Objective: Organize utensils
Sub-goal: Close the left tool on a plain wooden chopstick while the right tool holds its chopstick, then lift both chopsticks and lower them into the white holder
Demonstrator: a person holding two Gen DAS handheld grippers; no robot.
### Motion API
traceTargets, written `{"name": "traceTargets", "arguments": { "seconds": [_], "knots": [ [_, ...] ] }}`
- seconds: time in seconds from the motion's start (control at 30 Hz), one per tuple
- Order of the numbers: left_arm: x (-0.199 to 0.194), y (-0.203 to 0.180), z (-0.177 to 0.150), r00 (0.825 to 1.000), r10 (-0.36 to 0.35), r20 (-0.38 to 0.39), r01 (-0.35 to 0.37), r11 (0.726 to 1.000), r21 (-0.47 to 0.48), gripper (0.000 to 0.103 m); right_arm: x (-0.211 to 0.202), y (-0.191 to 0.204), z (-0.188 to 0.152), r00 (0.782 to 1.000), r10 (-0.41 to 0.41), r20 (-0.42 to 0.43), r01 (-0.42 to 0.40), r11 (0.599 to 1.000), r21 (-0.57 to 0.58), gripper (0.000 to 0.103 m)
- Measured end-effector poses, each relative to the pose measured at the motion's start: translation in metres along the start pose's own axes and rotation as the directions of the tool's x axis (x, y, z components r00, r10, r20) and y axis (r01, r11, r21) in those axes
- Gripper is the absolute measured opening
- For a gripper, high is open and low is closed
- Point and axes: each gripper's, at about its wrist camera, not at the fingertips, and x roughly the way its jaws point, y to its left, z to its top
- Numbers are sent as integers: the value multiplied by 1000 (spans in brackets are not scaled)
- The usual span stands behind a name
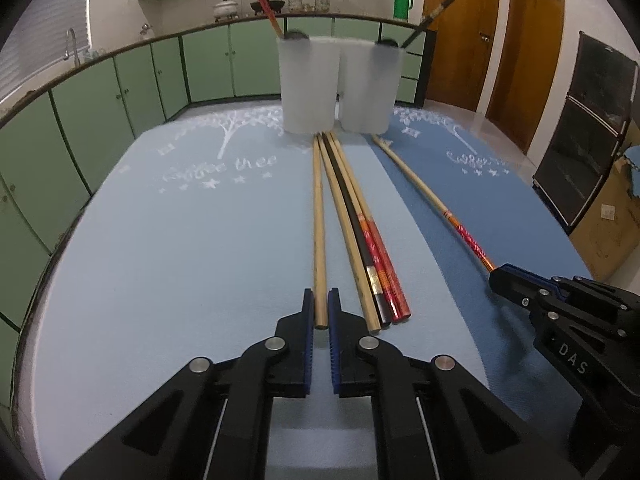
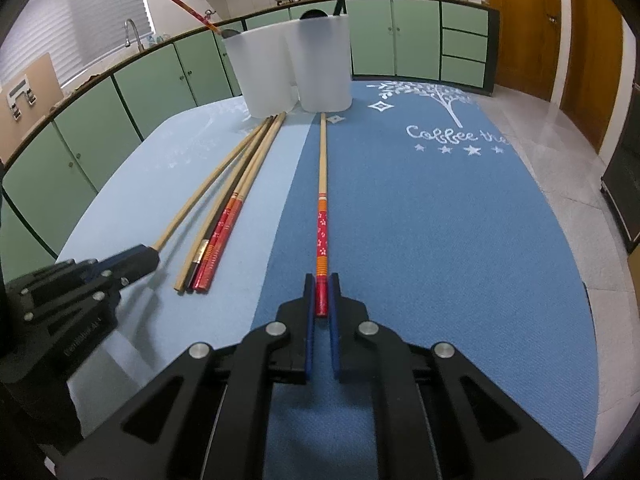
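Two chopstick ends (image 1: 321, 312) (image 2: 321, 298) hidden between clamped tongs (image 1: 320, 308) (image 2: 321, 294)

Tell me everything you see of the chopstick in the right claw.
The chopstick looks wooden: a plain tan shaft, then orange bands around a red flowered stretch, then a glossy red butt end. It lies flat and straight on the dark blue mat, apart from the other sticks, its thin tip close to the right-hand white cup. The right claw is shut on its red end.
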Motion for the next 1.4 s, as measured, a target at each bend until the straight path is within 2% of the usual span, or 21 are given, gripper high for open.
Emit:
{"name": "traceTargets", "arguments": {
  "seconds": [0.37, 0.8, 1.13, 1.4],
  "knots": [
    [-56, 2, 27, 990, -8, 143, 8, 1000, -4, 7, -47, 0, 29, 997, 0, 79, 1, 1000, -14, 5],
    [-109, 4, 83, 949, -26, 314, 21, 1000, 21, 7, -106, 9, 83, 978, 37, 204, -24, 998, -66, 5],
    [-126, -4, 126, 926, -89, 366, 68, 995, 70, 6, -137, 19, 138, 957, 116, 264, -85, 988, -126, 5],
    [-139, -12, 139, 909, -109, 401, 78, 992, 94, 6, -152, 25, 171, 945, 170, 278, -130, 979, -157, 5]
  ]
}}
